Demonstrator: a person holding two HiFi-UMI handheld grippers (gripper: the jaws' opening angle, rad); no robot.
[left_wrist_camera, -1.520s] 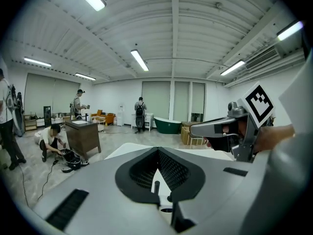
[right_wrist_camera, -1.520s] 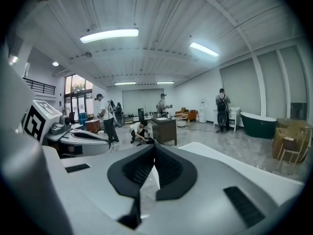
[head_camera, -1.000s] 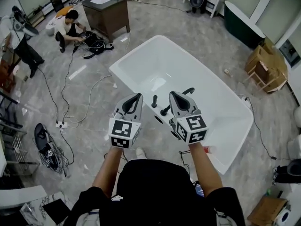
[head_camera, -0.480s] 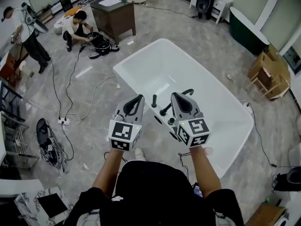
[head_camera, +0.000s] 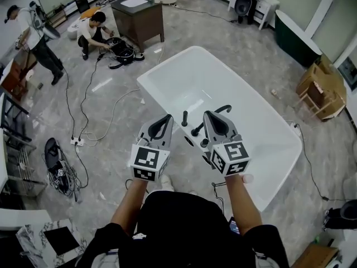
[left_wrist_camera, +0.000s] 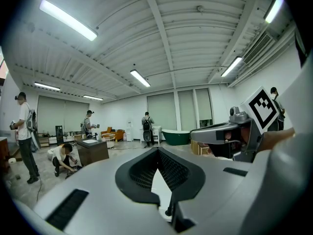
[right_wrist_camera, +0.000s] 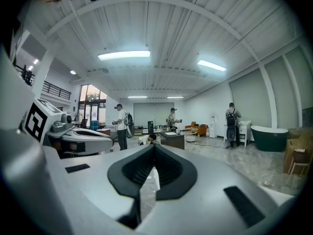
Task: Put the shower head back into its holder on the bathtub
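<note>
Two empty grippers, left (head_camera: 166,118) and right (head_camera: 207,114), jaws pressed together, we are holding over the bathtub's (head_camera: 164,63) near rim. What looks like the black shower head (head_camera: 196,130) is lying between them. Left unopened, they are risking nudging it off.

Grey floor (head_camera: 111,169) carries the white bathtub (head_camera: 163,64), a dark cabinet (head_camera: 142,17), loose cables (head_camera: 111,116) and, seemingly, wooden crates (head_camera: 319,91).

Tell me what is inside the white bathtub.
Only its bare white basin shows inside the bathtub; black fittings stand on the near rim. The right gripper covers part of that near side, so anything there is hidden.
</note>
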